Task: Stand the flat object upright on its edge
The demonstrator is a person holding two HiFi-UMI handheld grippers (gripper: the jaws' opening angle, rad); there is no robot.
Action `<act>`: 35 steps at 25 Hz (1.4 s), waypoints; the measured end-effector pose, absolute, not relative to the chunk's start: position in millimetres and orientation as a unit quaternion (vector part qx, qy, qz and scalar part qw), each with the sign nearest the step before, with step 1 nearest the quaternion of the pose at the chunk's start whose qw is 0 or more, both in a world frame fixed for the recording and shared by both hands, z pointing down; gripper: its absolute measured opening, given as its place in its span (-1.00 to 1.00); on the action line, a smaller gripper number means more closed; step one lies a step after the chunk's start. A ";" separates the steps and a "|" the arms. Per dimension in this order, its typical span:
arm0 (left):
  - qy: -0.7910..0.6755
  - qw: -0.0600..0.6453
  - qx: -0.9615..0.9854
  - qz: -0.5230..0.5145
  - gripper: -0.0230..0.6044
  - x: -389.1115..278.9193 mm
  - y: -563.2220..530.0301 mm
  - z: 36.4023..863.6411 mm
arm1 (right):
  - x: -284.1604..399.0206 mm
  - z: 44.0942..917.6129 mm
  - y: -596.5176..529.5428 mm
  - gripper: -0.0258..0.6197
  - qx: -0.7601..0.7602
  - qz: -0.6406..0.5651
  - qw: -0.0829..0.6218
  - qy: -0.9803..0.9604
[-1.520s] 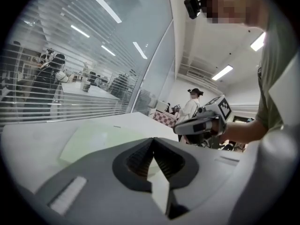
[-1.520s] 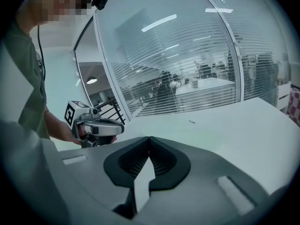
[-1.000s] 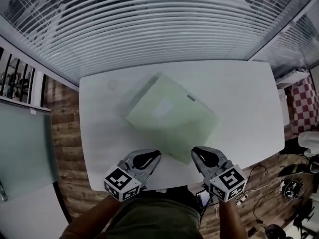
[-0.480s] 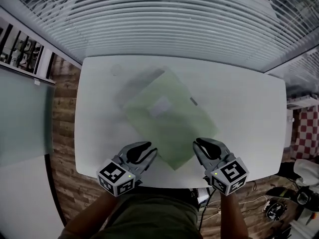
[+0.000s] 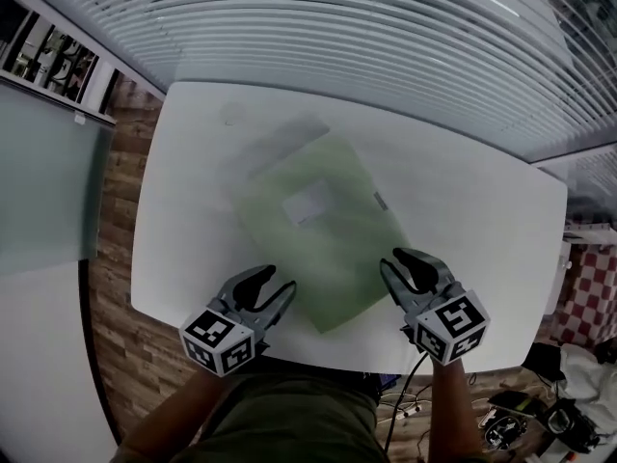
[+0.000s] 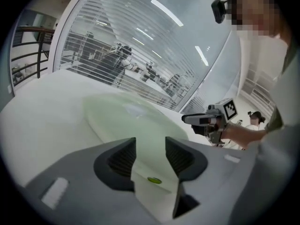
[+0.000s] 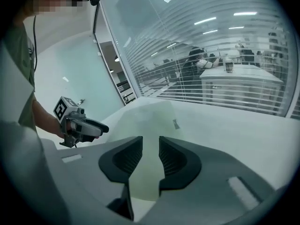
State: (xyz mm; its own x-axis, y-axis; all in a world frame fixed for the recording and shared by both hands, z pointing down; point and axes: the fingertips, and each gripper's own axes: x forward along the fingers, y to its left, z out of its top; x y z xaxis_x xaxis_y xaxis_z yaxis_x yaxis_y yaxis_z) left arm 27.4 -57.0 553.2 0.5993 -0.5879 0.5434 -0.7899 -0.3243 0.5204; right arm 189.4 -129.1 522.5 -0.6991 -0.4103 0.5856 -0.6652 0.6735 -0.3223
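Lying flat on the white bench (image 5: 463,220), turned cornerwise: a pale green folder (image 5: 323,230) with a white label (image 5: 308,204) on top (not on edge yet). Left claw (image 5: 278,283) by the near left edge, jaws parted and just been opening, pads pressing on nothing, green sheet showing through the gap. Right claw (image 5: 397,261) by the near right edge, jaws parted more narrowly, also just been opening, nothing pinched. Impossible to tell whether either tip touches the folder.
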 end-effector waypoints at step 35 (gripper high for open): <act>-0.481 0.551 0.680 0.045 -0.06 29.8 -54.8 606.1 | 185.0 592.1 -174.6 0.02 0.144 0.344 0.338 -0.864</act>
State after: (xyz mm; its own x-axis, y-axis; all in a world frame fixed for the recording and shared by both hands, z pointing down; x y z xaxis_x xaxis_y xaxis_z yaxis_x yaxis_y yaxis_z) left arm 29.8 -54.8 606.1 0.5334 -0.6049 0.5912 -0.7037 0.0704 0.7070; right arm 185.0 -174.6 592.1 -0.7307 -0.0158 0.6825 -0.4805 0.7221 -0.4977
